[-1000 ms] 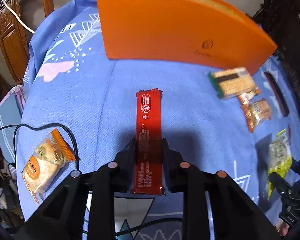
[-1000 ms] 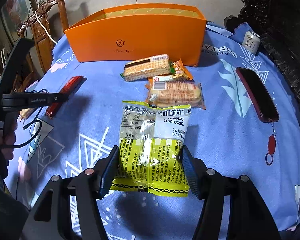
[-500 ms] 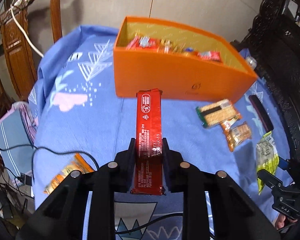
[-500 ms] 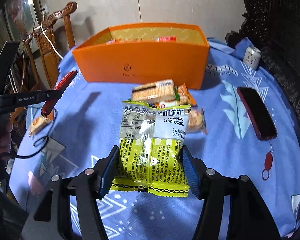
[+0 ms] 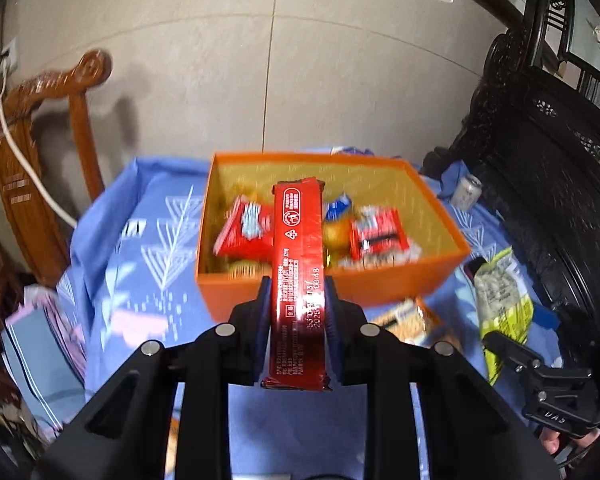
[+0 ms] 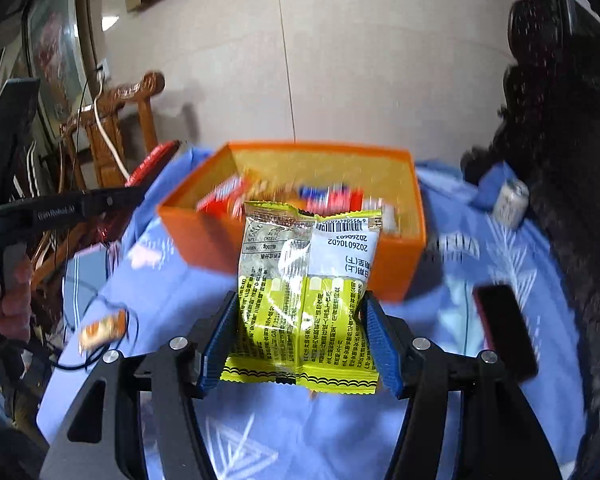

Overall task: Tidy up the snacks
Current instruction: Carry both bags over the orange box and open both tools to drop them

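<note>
My left gripper point(image 5: 296, 300) is shut on a long red snack bar point(image 5: 298, 264) and holds it high, just in front of the open orange box point(image 5: 380, 284). The box holds several red and blue packets point(image 5: 244, 232). My right gripper point(image 6: 300, 316) is shut on a yellow-green snack bag point(image 6: 308, 288), raised in front of the same orange box point(image 6: 204, 248). The bag also shows in the left wrist view point(image 5: 500, 296), and the red bar in the right wrist view point(image 6: 152, 162).
A blue patterned cloth point(image 5: 148, 248) covers the table. Cracker packets point(image 5: 412, 320) lie in front of the box. A small orange packet point(image 6: 104, 328) and black cable lie at left. A dark phone point(image 6: 504, 328), a can point(image 6: 510, 200), a wooden chair point(image 5: 40, 152) and dark carved furniture point(image 5: 560, 200) surround it.
Both grippers have risen from the table with their snacks and moved toward the orange box, whose inside now shows.
</note>
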